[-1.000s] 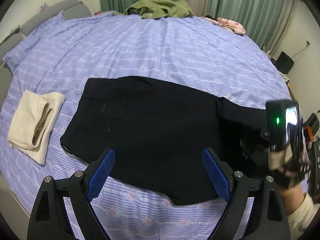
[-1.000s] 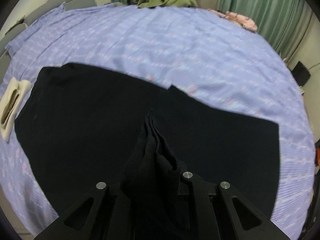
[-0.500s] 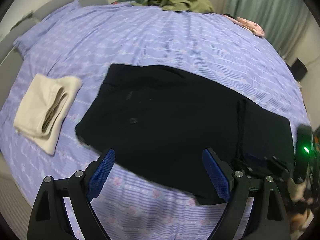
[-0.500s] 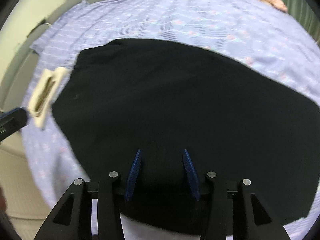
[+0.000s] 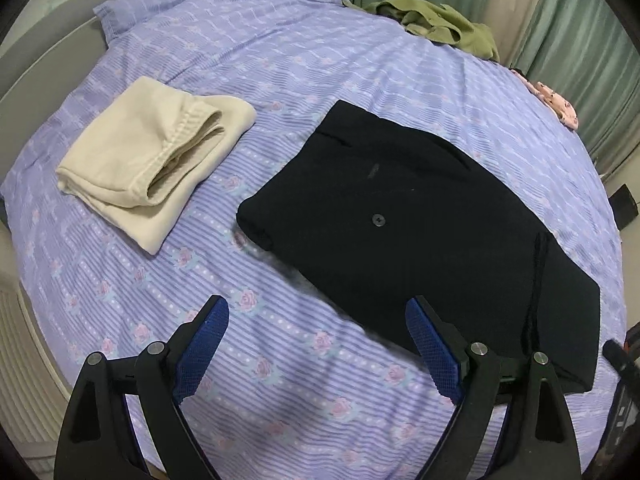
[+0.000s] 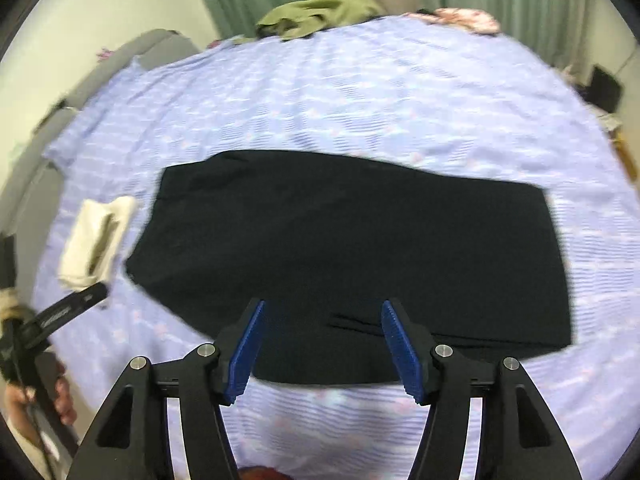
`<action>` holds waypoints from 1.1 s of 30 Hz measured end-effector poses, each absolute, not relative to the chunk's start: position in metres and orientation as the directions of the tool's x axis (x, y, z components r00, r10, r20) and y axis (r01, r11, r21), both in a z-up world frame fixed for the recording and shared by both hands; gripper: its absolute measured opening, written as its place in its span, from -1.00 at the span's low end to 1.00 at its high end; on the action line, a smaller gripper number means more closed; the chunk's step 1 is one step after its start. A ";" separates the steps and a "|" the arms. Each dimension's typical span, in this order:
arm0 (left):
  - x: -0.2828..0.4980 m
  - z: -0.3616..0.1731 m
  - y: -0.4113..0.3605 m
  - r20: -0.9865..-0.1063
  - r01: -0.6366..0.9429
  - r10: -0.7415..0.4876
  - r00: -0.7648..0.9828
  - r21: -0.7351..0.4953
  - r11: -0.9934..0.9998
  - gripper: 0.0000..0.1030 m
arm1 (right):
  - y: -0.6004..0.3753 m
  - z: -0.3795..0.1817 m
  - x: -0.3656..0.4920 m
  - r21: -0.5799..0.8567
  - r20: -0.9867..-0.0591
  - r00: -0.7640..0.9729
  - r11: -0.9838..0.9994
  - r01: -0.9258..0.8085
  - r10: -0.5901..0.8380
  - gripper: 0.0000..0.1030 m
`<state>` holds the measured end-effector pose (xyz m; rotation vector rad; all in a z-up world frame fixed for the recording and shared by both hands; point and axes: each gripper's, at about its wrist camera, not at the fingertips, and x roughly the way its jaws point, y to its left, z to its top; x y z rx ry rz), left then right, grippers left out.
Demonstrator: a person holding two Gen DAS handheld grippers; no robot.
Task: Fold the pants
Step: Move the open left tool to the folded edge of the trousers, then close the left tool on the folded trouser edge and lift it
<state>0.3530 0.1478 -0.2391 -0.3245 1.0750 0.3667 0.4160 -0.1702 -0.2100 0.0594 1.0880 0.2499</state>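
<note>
Black pants lie folded flat on the purple bedsheet, a small button showing on top. In the right wrist view the pants form a wide dark rectangle. My left gripper hangs open above the sheet at the pants' near left edge, nothing between its blue pads. My right gripper hovers over the near edge of the pants; its jaws are opening and the cloth lies free below them. The left gripper and a hand also show at the left edge of the right wrist view.
A folded cream garment lies on the sheet left of the pants, also seen as the cream garment. An olive garment and a pink one lie at the far side. Green curtains hang behind the bed.
The right gripper let go of the bunched black cloth, opened and rose. The pants now lie flat. The left gripper swung left, so the cream garment looks nearer.
</note>
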 end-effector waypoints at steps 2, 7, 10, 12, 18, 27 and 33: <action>0.352 -0.248 0.153 -0.891 -0.440 0.110 0.440 -0.107 0.892 0.80 | -0.160 -0.206 0.419 0.126 -0.874 0.446 0.976 -0.178 0.195 0.24; 0.365 -0.278 0.183 -0.883 -0.480 -0.018 0.470 -0.272 0.834 0.79 | -0.121 -0.216 0.440 0.122 -0.863 0.449 0.958 -0.258 0.231 0.33; 0.375 -0.303 0.213 -0.868 -0.545 -0.085 0.490 -0.380 0.747 0.79 | -0.092 -0.230 0.453 0.140 -0.863 0.433 0.946 -0.292 0.261 0.33; 0.380 -0.321 0.231 -0.856 -0.581 -0.124 0.502 -0.440 0.685 0.79 | -0.075 -0.242 0.463 0.137 -0.867 0.422 0.941 -0.309 0.265 0.33; 0.398 -0.367 0.255 -0.826 -0.599 -0.220 0.519 -0.535 0.596 0.79 | -0.041 -0.270 0.486 0.139 -0.882 0.387 0.933 -0.333 0.270 0.33; 0.430 -0.377 0.264 -0.769 -0.589 -0.186 0.612 -0.600 0.542 0.99 | -0.024 -0.292 0.496 0.191 -0.884 0.348 0.921 -0.338 0.311 0.33; 0.426 -0.362 0.266 -0.580 -0.445 -0.335 0.742 -0.801 0.400 0.86 | -0.034 -0.291 0.504 0.245 -0.870 0.355 0.925 -0.292 0.342 0.33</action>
